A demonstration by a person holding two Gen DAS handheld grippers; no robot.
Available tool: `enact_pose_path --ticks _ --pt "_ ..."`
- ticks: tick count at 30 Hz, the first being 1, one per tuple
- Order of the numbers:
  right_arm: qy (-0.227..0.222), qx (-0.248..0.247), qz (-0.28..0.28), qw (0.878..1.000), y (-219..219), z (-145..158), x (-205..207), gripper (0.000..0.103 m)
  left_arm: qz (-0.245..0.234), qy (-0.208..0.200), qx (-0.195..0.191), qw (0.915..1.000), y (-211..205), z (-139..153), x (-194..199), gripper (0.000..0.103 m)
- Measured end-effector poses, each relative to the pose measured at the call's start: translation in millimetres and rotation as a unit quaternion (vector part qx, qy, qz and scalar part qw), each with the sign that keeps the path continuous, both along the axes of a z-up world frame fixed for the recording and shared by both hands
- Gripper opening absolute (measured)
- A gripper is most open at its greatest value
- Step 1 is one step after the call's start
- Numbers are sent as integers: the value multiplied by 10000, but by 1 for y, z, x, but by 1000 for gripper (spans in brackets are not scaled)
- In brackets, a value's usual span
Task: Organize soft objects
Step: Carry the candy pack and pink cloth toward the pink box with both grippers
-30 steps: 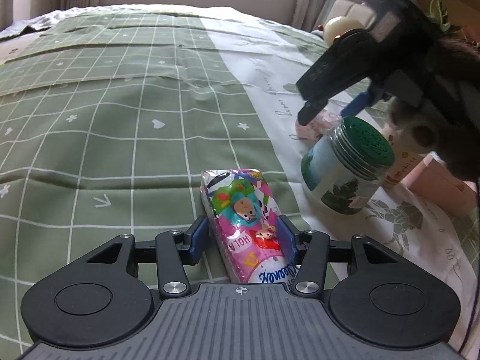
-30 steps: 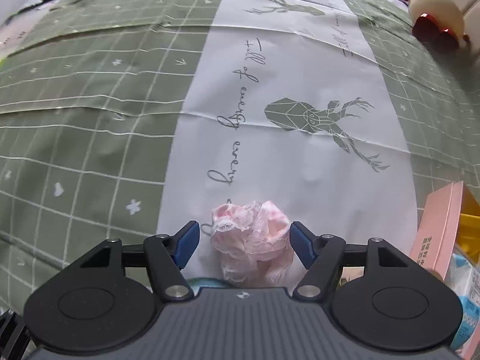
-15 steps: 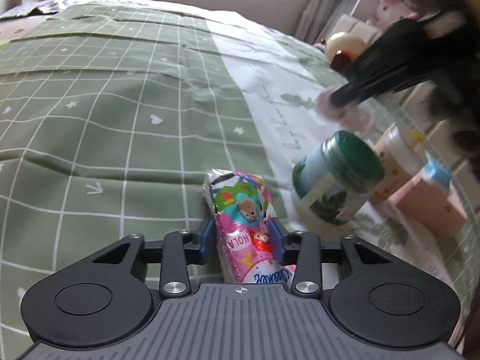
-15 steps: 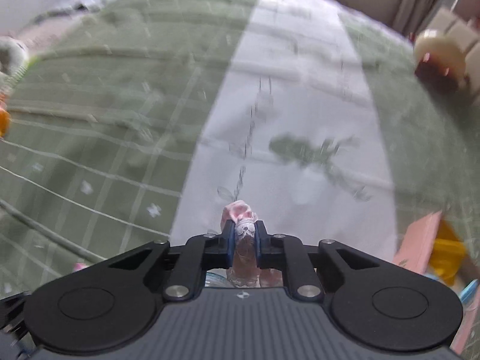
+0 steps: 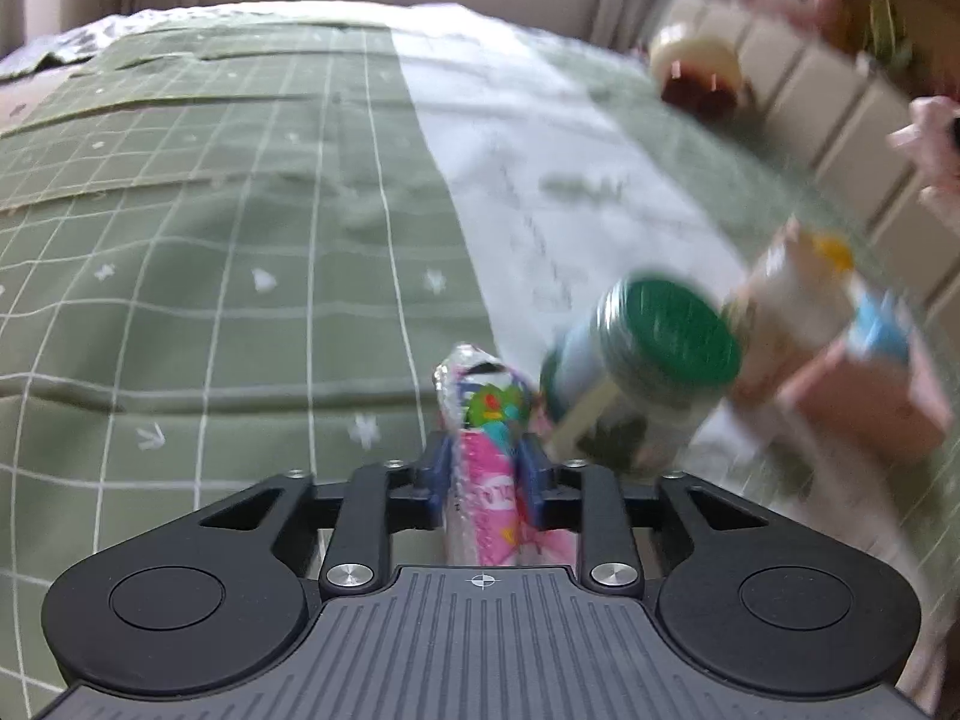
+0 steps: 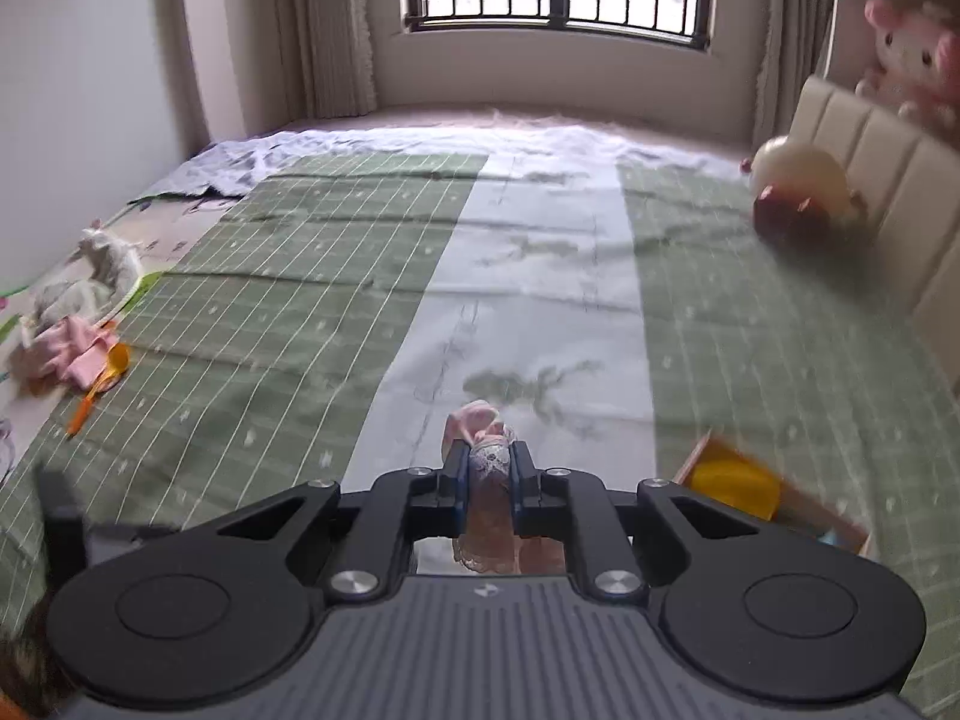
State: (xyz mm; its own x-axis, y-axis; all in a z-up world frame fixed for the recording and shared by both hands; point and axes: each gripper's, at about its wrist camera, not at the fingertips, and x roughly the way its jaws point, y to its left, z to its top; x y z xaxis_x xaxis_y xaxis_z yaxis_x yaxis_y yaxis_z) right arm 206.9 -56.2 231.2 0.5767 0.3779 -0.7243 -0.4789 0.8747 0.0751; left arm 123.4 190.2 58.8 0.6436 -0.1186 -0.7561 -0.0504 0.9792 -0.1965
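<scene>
My left gripper [image 5: 485,471] is shut on a pink printed tissue pack [image 5: 485,420], squeezed thin and held above the green grid bedspread [image 5: 240,252]. My right gripper [image 6: 485,471] is shut on a pink lace cloth [image 6: 480,432], lifted well above the bed; the cloth hangs down between the fingers. The same cloth shows as a pink blur at the right edge of the left wrist view [image 5: 930,144].
A green-lidded jar [image 5: 648,366], a bottle [image 5: 798,300] and a pink box [image 5: 864,402] lie to the right of the pack. A round plush [image 6: 804,192] rests by the headboard [image 6: 870,180]. Pink cloths and an orange spoon [image 6: 90,372] lie at the bed's left edge.
Both grippers closed on their objects and lifted. The right one rose high with the lace cloth and now looks toward the window. The left one squeezed the tissue pack tighter.
</scene>
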Motion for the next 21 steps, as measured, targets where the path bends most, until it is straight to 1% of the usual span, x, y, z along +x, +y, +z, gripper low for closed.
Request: enact_pose_path --ticks 2,3,5,8,11,13,15,16,19,21 --pt "186 145 114 9997 -9 -23 -13 13 -51 -29 402 9992 -11 -3 -4 37" --pt "297 207 144 9992 -10 -36 -17 13 -49 -100 526 9986 -14 -2 -6 37" --pt "500 226 177 9983 -8 -59 -19 13 56 -182 592 9981 -15 3 -8 36" --pt "673 188 193 9974 -2 -78 -16 13 76 -243 544 9982 -15 12 -10 36" --pt "645 236 258 9973 2 -80 -19 13 -81 -91 710 9974 -24 10 -9 36" --pt "592 274 311 9974 3 -78 -20 13 -163 91 942 9954 -34 0 -6 37" --pt "540 278 365 9975 4 -76 -22 13 -249 -8 1187 9926 -42 -3 -7 40" --pt "507 255 399 9976 4 -75 -24 13 -265 -16 1251 9918 -45 -5 -7 41" --pt "420 169 460 9979 5 -74 -28 13 -322 -5 1400 9896 -52 -6 -5 43" --pt "418 180 489 9978 6 -74 -28 13 -416 -19 1389 9894 -53 -6 -6 45"
